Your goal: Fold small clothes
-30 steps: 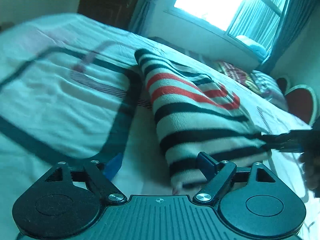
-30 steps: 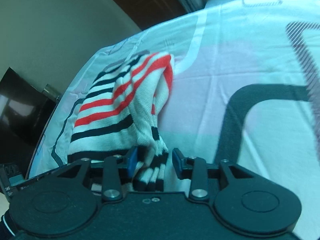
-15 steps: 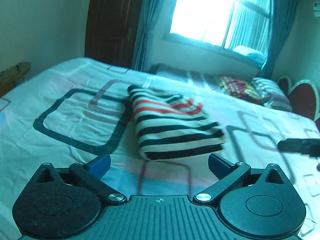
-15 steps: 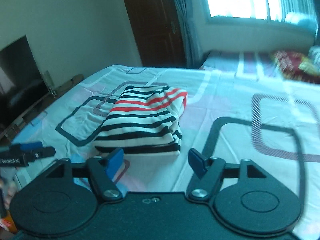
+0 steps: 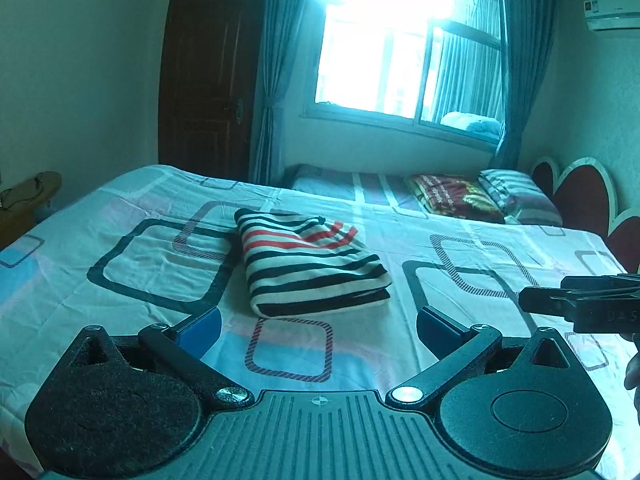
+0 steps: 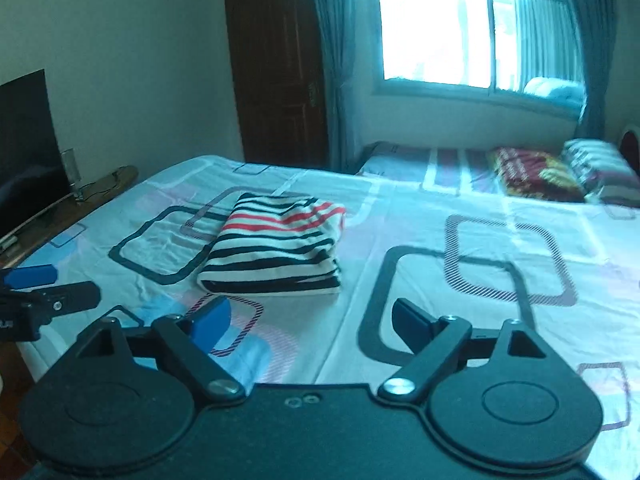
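Striped garment (image 5: 312, 266) — a knitted piece in white with black bands and several red bands toward its far end. State: folded into a compact, roughly rectangular bundle of several layers, the stacked edges visible along the near and right-hand sides. Pose: flat, slightly skewed to the printed squares beneath. Location: on the patterned bed sheet, left of centre, partly overlapping a dark square outline — nothing touches it.

Left gripper (image 5: 318, 326) is held wide open, tilted downward, nothing between its fingers. Right gripper (image 6: 310, 320) is likewise empty, jaws just opened further.
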